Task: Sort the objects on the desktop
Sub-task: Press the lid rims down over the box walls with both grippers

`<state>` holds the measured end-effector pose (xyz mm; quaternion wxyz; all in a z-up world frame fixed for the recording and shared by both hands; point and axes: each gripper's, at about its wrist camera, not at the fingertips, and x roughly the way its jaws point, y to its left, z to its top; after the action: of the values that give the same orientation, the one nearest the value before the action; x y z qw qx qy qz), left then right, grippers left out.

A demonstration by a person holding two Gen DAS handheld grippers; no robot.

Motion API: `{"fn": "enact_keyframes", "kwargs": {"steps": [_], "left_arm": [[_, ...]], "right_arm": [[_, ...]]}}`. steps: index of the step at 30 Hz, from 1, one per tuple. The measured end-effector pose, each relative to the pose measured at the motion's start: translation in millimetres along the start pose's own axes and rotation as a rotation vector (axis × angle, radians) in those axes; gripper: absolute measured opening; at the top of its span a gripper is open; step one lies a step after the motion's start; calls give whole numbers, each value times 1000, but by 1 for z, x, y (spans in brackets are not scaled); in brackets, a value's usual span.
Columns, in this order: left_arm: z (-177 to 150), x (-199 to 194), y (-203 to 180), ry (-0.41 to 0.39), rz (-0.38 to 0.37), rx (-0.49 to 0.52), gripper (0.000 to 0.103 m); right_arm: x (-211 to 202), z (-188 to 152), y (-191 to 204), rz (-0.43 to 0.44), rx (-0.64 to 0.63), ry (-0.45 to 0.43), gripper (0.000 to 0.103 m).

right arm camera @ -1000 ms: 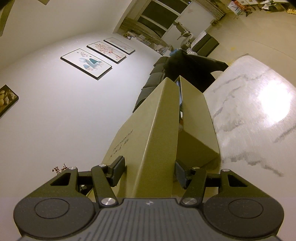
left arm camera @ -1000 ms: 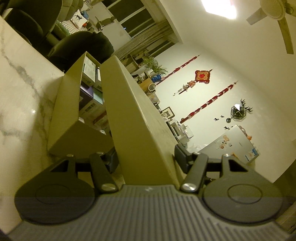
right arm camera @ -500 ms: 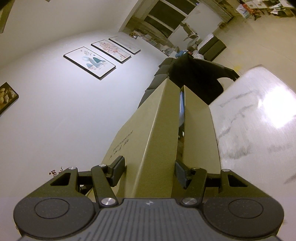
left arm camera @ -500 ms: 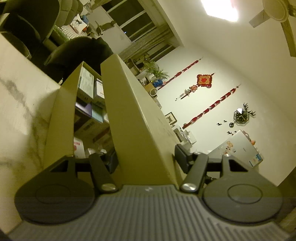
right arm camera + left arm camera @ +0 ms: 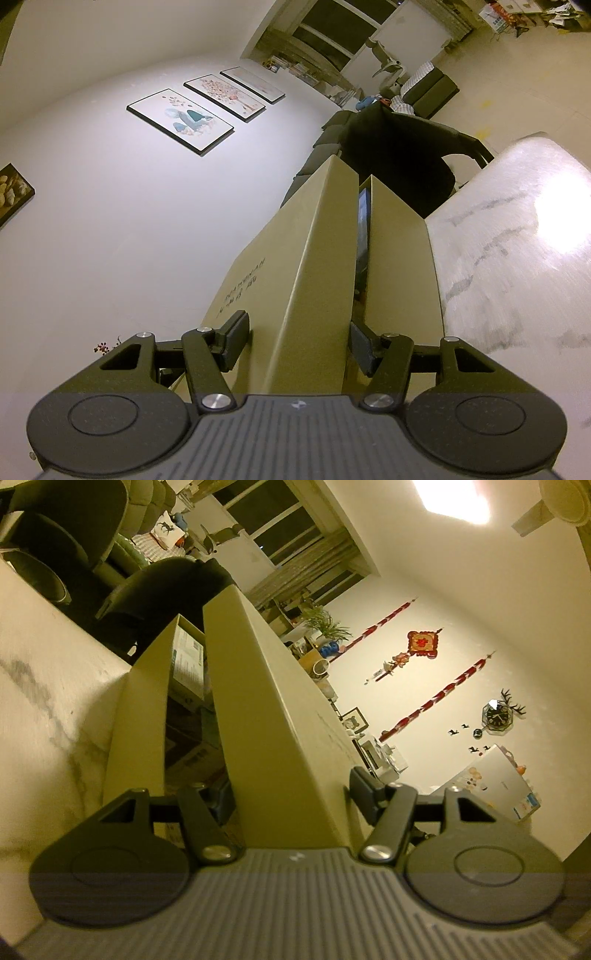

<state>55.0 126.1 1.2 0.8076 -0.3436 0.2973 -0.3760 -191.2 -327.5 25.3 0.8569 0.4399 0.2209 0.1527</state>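
A tan cardboard box point(image 5: 273, 738) stands on the white marble table point(image 5: 44, 709), with small cartons point(image 5: 188, 664) packed inside it. My left gripper point(image 5: 291, 794) is shut on one side wall, one finger inside the box and one outside. In the right wrist view my right gripper point(image 5: 297, 343) is shut on the opposite wall of the box point(image 5: 317, 277), which has dark printed lettering on its outer face. The box's far wall point(image 5: 399, 258) lies next to the marble table point(image 5: 517, 240). The box's underside is hidden.
Dark chairs point(image 5: 159, 590) stand just past the table's far edge, and one chair point(image 5: 399, 158) shows beyond the box in the right wrist view. Walls with framed pictures point(image 5: 181, 120) and red hangings point(image 5: 421, 642) lie farther off.
Both grippers have moved along the table with the box held between them. The table's far edge and the chairs now sit closer, and less marble shows.
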Motion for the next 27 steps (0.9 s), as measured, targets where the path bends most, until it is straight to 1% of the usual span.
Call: {"fn": "enact_keyframes", "kwargs": {"steps": [9,15,21,23,24,25,26,27], "left_arm": [[7,11,16,5,8,2,63],[5,13,26,-10,-10,17,63],[5,13,25,-33,-18,54,64],[5,12,22,-41,-9,68,65],[4,11,20,-47,9,83,67],[3,11,16,-54,43,107,71],[2,10,12,-59,66,130,72],[1,10,10,-61,71,142,73]], "right_arm": [[23,10,-17,4,4,-4,61],[33,9,-25,3,7,5,61],[37,8,-29,8,0,-2,62],[37,8,-30,9,1,-3,62],[37,8,-31,10,2,-3,62],[37,8,-31,10,0,-4,62],[37,7,-30,9,-5,-5,62],[37,7,-29,5,-15,-7,62]]}}
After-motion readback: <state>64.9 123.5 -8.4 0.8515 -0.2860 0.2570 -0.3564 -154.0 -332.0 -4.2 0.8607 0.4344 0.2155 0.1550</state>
